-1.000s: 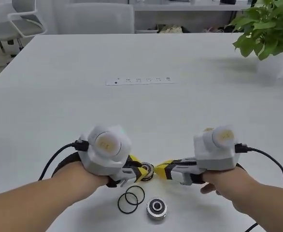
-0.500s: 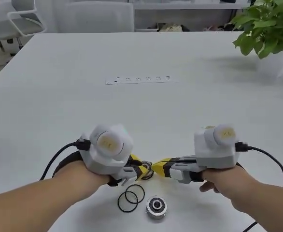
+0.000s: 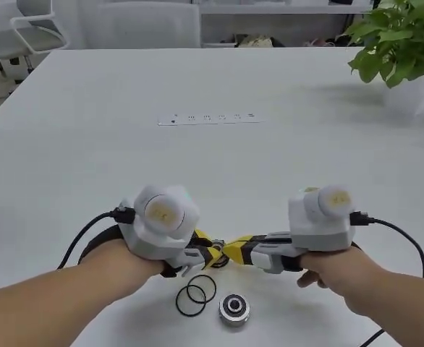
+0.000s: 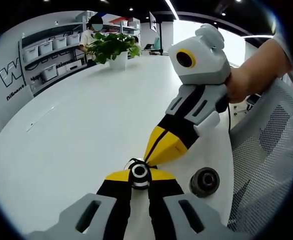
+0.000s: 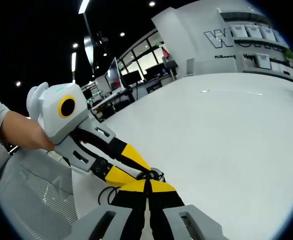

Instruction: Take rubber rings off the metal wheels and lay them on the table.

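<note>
My left gripper [image 3: 206,256] is shut on a small metal wheel [image 3: 217,257] that carries a black rubber ring, held just above the table. In the left gripper view the wheel [image 4: 139,171] sits between my yellow jaw tips. My right gripper [image 3: 230,251] is shut, and its pointed tips [image 4: 150,158] touch the wheel's upper rim. I cannot tell whether they pinch the ring. In the right gripper view my shut jaws [image 5: 146,183] meet the left gripper [image 5: 136,167] at the wheel [image 5: 155,175]. Two loose black rings [image 3: 196,296] lie on the table beside a bare wheel [image 3: 234,307].
The bare wheel [image 4: 204,181] lies right of my left jaws. A white power strip [image 3: 208,118] lies mid-table, and a potted plant [image 3: 396,43] stands at the far right. Chairs [image 3: 24,29] stand beyond the far left corner. Black cables trail from both grippers.
My right gripper has slid left until its shut tips reach the wheel held by the left gripper. The left gripper, the loose rings and the bare wheel have stayed put.
</note>
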Available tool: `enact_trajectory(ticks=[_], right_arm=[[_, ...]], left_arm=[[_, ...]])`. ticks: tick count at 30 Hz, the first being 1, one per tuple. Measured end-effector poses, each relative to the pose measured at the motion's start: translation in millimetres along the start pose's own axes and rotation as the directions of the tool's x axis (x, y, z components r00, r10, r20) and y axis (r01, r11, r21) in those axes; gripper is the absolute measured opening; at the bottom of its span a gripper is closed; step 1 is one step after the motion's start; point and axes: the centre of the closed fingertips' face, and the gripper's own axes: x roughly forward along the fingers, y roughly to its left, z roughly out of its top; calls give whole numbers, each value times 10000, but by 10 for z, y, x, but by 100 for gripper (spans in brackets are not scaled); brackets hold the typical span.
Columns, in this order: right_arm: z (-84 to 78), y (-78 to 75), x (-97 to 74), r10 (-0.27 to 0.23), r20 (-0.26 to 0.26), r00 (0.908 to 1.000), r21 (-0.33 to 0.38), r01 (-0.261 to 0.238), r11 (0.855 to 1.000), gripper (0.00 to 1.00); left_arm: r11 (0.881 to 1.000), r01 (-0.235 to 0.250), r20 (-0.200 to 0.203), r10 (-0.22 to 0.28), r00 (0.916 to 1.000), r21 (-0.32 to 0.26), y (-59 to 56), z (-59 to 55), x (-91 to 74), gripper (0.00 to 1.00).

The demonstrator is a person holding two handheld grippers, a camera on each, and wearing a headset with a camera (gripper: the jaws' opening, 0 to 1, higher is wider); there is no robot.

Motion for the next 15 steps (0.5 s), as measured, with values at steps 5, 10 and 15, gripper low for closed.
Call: enact_trajectory(ticks=[5, 10, 15], right_arm=[[16, 19, 0, 115, 70, 9999, 16, -116, 9999, 0], [58, 100, 2, 500, 183, 9986, -162, -497, 9986, 0], [72, 97, -3, 466, 264, 9986, -82, -464, 9989, 0]], left_arm=[[10000, 10, -6, -10, 10000, 23, -3, -1, 1, 7], [10000, 14, 9, -14, 10000, 26, -4, -6, 0, 8], [10000, -2, 58, 1, 10000, 68, -6, -8, 0, 8]])
